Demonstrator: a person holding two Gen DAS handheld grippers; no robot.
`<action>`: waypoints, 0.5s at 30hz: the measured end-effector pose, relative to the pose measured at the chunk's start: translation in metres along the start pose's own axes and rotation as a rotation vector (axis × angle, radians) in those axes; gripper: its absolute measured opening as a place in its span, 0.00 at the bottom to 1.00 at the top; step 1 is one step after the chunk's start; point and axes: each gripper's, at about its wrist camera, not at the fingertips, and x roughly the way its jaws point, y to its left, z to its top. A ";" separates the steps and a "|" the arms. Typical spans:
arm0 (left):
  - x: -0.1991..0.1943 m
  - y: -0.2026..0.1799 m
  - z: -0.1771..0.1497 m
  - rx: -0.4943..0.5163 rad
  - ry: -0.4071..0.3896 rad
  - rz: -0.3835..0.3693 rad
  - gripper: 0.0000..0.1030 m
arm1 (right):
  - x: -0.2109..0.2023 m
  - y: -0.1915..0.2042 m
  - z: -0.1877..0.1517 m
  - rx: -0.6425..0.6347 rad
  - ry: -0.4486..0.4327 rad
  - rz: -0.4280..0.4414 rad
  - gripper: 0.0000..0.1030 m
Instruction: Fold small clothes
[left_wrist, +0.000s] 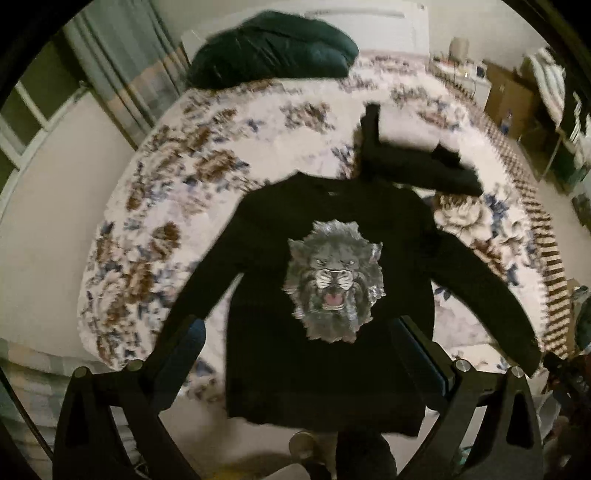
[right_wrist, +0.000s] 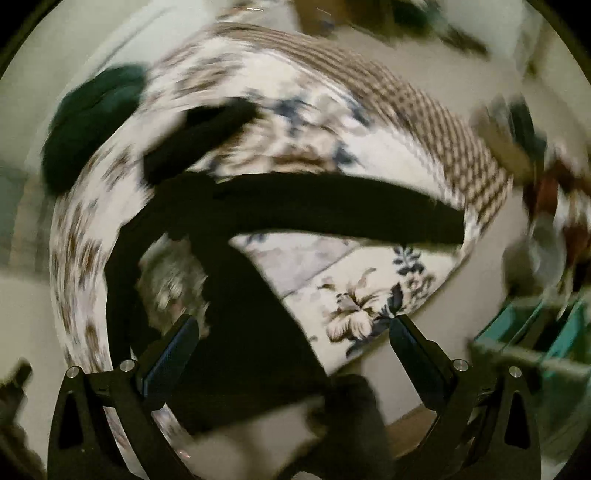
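A small black long-sleeved sweater (left_wrist: 332, 369) with a grey lion face print (left_wrist: 334, 280) lies flat on the flowered bed cover (left_wrist: 177, 206), both sleeves spread out. Its hem hangs over the near bed edge. My left gripper (left_wrist: 295, 339) is open above the sweater's lower half, fingers apart on either side of the body. My right gripper (right_wrist: 293, 336) is open above the sweater's right side (right_wrist: 251, 332); the right sleeve (right_wrist: 332, 206) stretches across that blurred view. A second black garment (left_wrist: 413, 162) lies crumpled beyond the sweater's collar.
A dark green bundle (left_wrist: 273, 51) sits at the head of the bed. The bed cover has a checked border (left_wrist: 546, 258) on the right. Furniture and clutter (left_wrist: 517, 96) stand at the far right. A teal basket (right_wrist: 535, 343) is beside the bed.
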 end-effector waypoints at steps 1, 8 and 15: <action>0.022 -0.012 0.002 0.003 0.023 -0.003 1.00 | 0.020 -0.021 0.011 0.055 -0.007 0.005 1.00; 0.175 -0.074 -0.002 0.016 0.168 0.010 1.00 | 0.143 -0.170 0.050 0.476 -0.058 0.071 1.00; 0.282 -0.101 -0.022 0.026 0.269 0.046 1.00 | 0.210 -0.243 0.041 0.791 -0.147 0.223 0.98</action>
